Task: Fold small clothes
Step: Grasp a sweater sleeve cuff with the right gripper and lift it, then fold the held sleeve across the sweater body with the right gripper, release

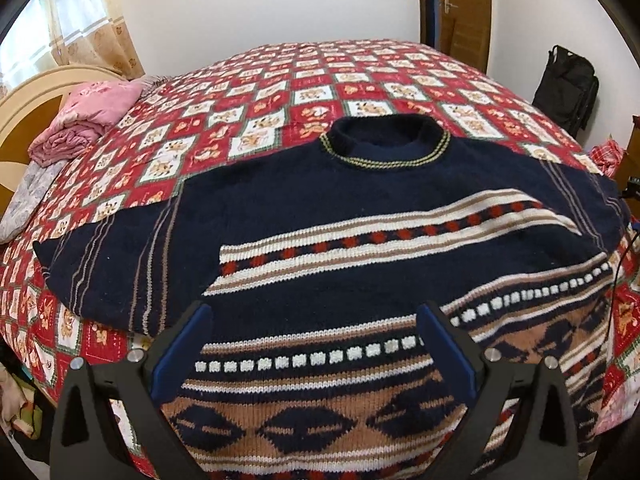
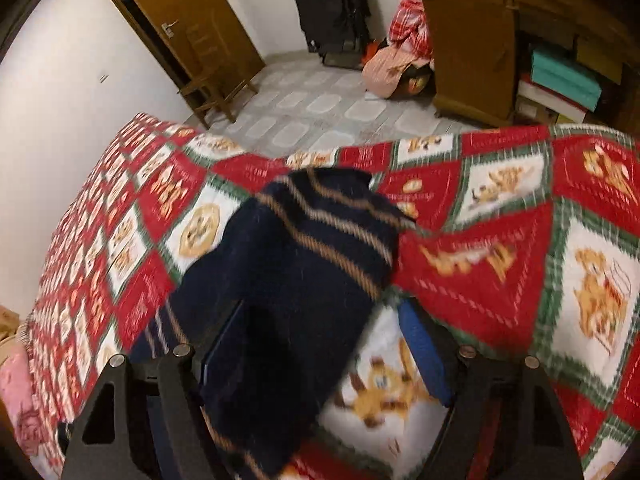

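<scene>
A navy knitted sweater (image 1: 304,208) with white, tan and red pattern bands lies flat on the bed, collar (image 1: 384,140) at the far side. Its left sleeve (image 1: 92,264) stretches out to the left. My left gripper (image 1: 314,316) hovers open over the patterned lower body, with nothing between its blue pads (image 1: 192,344). In the blurred right wrist view, the sweater's other sleeve (image 2: 304,280), navy with tan stripes, lies on the bedspread and runs between the fingers of my right gripper (image 2: 322,308). It lies against the left pad, while the right pad (image 2: 420,352) stands apart from it.
The red, white and green patterned bedspread (image 1: 280,88) covers the whole bed. A folded pink blanket (image 1: 88,120) sits by the headboard at the left. Beyond the bed's edge are tiled floor (image 2: 320,108), a wooden chair (image 2: 212,92), a black suitcase (image 2: 328,8) and a wooden cabinet (image 2: 472,48).
</scene>
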Demonstrator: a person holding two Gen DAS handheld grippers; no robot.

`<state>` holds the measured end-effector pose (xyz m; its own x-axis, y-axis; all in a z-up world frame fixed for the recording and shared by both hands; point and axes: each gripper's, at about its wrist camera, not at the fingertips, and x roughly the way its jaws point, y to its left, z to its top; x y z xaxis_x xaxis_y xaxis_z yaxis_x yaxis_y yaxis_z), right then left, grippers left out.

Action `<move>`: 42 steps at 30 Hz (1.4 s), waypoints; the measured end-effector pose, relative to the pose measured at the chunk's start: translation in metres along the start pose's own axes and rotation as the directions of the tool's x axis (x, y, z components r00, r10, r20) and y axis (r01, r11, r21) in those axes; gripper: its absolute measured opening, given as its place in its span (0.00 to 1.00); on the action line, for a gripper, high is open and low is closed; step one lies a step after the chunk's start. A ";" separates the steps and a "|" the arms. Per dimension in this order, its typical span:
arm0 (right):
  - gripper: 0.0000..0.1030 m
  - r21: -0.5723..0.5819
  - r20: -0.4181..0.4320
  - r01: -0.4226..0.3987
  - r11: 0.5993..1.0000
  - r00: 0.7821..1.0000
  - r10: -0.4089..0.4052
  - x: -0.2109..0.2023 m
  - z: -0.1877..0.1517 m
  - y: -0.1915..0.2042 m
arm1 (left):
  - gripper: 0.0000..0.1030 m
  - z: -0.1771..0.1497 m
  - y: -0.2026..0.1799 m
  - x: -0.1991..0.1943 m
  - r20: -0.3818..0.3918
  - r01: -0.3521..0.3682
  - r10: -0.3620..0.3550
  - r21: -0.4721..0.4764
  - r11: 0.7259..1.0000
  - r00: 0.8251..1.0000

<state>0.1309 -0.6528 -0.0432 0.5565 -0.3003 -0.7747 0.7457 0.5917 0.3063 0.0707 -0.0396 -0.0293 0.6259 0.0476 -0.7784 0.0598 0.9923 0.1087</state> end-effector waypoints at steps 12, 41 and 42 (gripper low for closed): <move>0.14 -0.032 0.068 -0.061 0.998 0.996 0.063 -0.008 0.010 -0.006 | 1.00 0.004 0.005 0.010 -0.027 -0.010 0.010 -0.017 1.000 1.000; 0.13 -0.606 -0.587 -0.735 0.305 0.672 0.452 -0.147 -0.430 0.320 | 1.00 -0.021 0.142 -0.025 0.080 -0.064 0.088 -0.262 0.963 0.993; 0.13 -0.585 -0.619 -0.752 0.304 0.656 0.431 -0.144 -0.440 0.317 | 1.00 -0.023 0.147 -0.023 0.078 -0.073 0.097 -0.267 0.961 0.992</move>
<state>0.1257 -0.0931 -0.0782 0.4598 0.5213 -0.7189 -0.4061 0.8434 0.3518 0.0471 0.1082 -0.0099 0.6875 0.1348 -0.7136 -0.1961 0.9806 -0.0037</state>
